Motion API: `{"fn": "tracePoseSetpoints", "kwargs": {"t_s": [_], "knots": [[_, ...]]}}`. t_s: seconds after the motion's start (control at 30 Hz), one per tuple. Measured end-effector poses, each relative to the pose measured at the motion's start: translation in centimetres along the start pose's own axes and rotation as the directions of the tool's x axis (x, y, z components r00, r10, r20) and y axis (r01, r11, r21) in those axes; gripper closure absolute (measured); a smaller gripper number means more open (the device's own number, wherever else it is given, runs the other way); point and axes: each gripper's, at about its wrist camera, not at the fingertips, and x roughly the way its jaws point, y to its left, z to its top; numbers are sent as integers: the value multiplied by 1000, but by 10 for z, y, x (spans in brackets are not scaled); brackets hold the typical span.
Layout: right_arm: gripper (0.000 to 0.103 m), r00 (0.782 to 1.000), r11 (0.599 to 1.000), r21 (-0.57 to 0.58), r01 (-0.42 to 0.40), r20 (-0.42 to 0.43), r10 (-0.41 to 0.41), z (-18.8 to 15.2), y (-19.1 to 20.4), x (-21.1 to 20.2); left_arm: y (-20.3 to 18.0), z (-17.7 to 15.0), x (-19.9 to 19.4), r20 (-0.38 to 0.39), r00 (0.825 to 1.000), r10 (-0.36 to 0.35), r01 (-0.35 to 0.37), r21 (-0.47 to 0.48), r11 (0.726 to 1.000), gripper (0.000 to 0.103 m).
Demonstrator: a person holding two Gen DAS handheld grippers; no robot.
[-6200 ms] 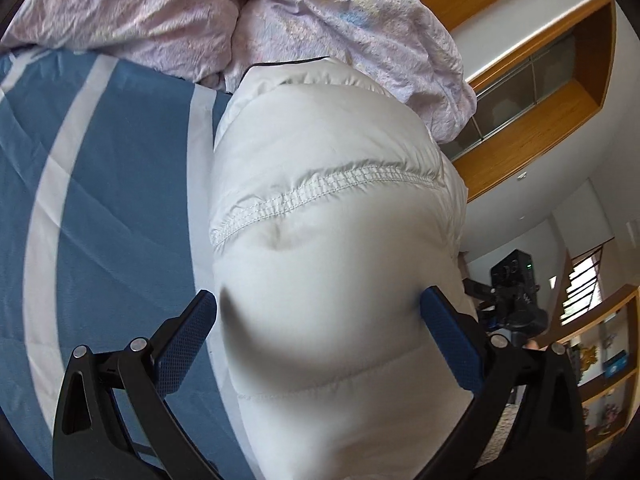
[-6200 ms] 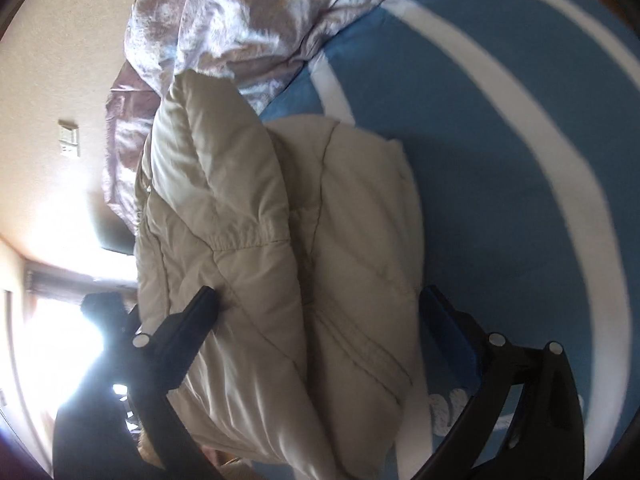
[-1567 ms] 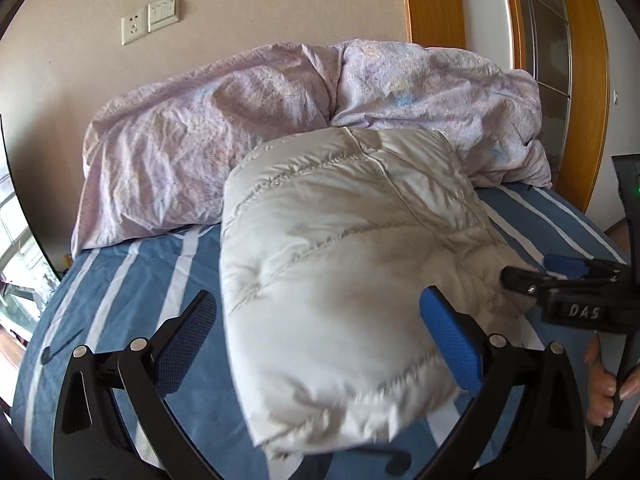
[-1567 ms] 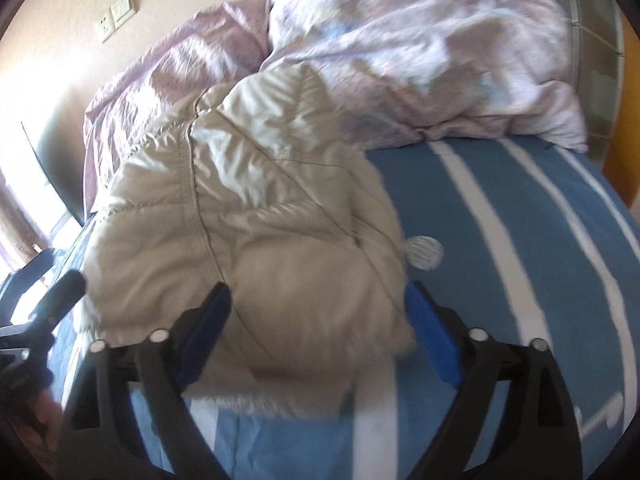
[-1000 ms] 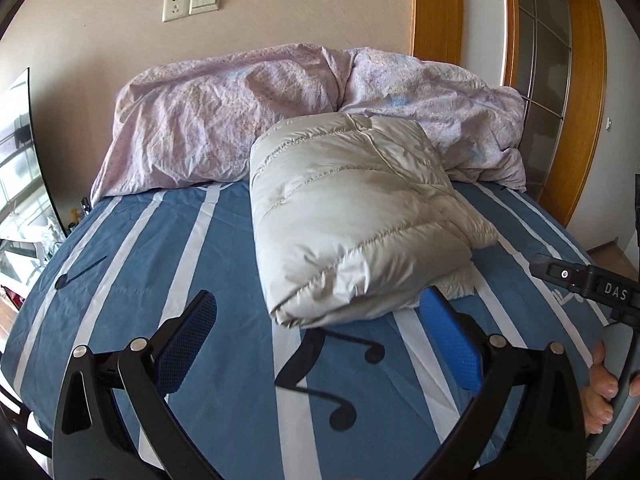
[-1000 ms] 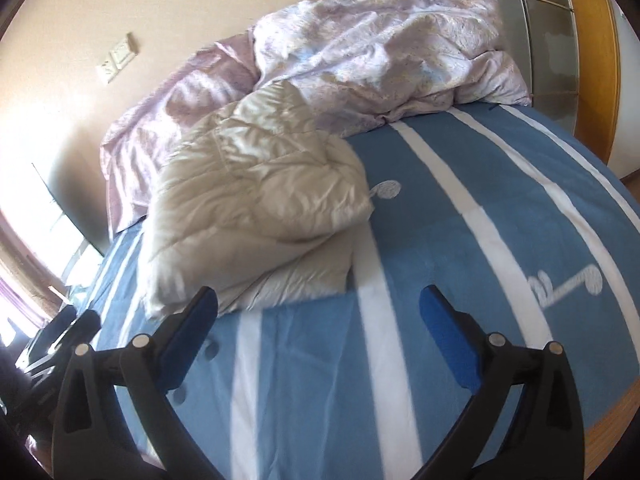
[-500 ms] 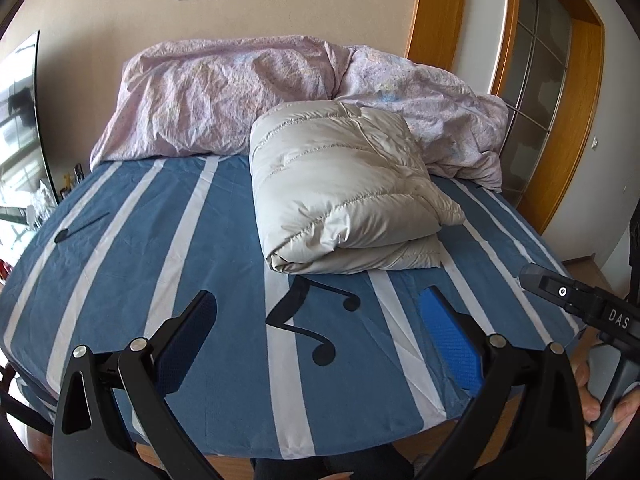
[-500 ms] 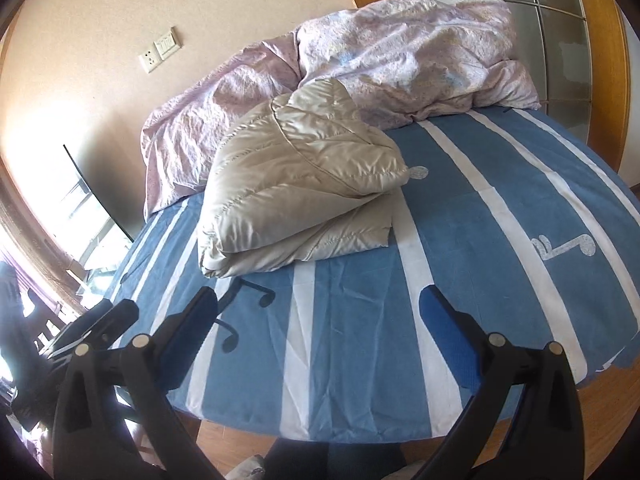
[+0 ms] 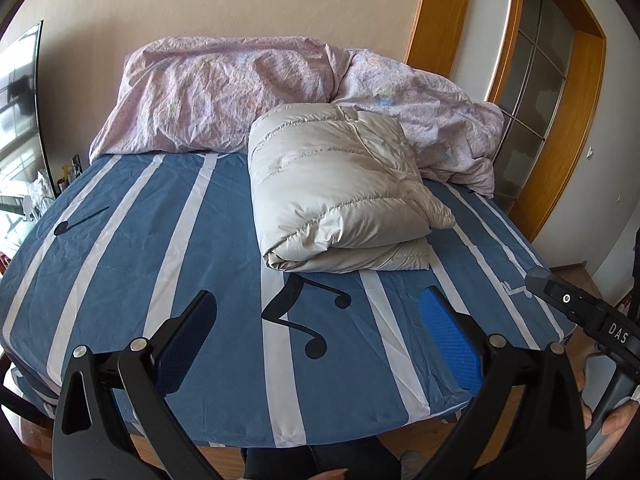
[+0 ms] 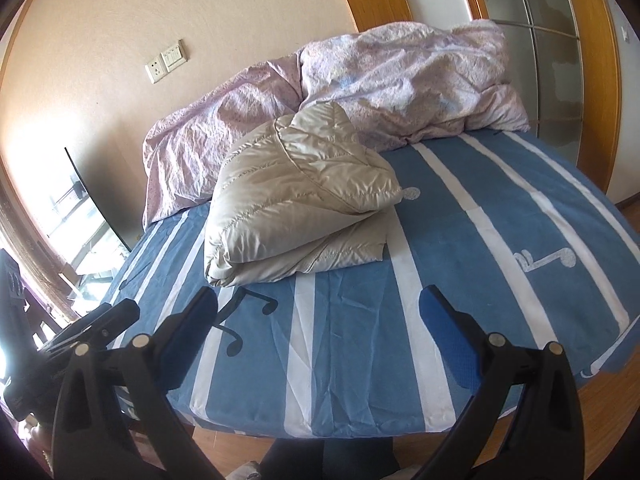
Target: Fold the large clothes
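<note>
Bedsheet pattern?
Bedsheet: blue, white stripes and music notes; left wrist view shows it best.

1. The folded down jacket (image 9: 340,192) is showing a quilted, slightly glossy cloth shell, catching sheen on its stitched ridges.
2. The bed sheet (image 9: 160,240) is looking like matt woven cotton, faintly creased.
3. The lilac duvet (image 9: 224,92) is appearing as crumpled, matt cloth.
4. The left gripper (image 9: 316,340) is wearing textured blue rubbery pads (image 9: 452,340) on matt black plastic arms with 4 shiny metal rivets.
5. The door frame (image 9: 432,12) is gleaming as varnished wood.
</note>
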Motion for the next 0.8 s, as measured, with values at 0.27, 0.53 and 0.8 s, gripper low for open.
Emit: {"fn": "tracePoseSetpoints", "kwargs": {"t_s": [0.27,0.53,0.8], "knots": [[2,1000,1000,-4,2,-1,-2,-3,2,0,0,-1,3,-12,1000,8,-9,-2,1000,1],[2,1000,1000,5,1,-8,-1,-4,0,3,0,-2,7,-26,1000,1,-1,-7,1000,1],[2,1000,1000,18,9,-7,-9,-4,-5,4,-7,-4,11,-37,999,-15,16,0,1000,1]]}}
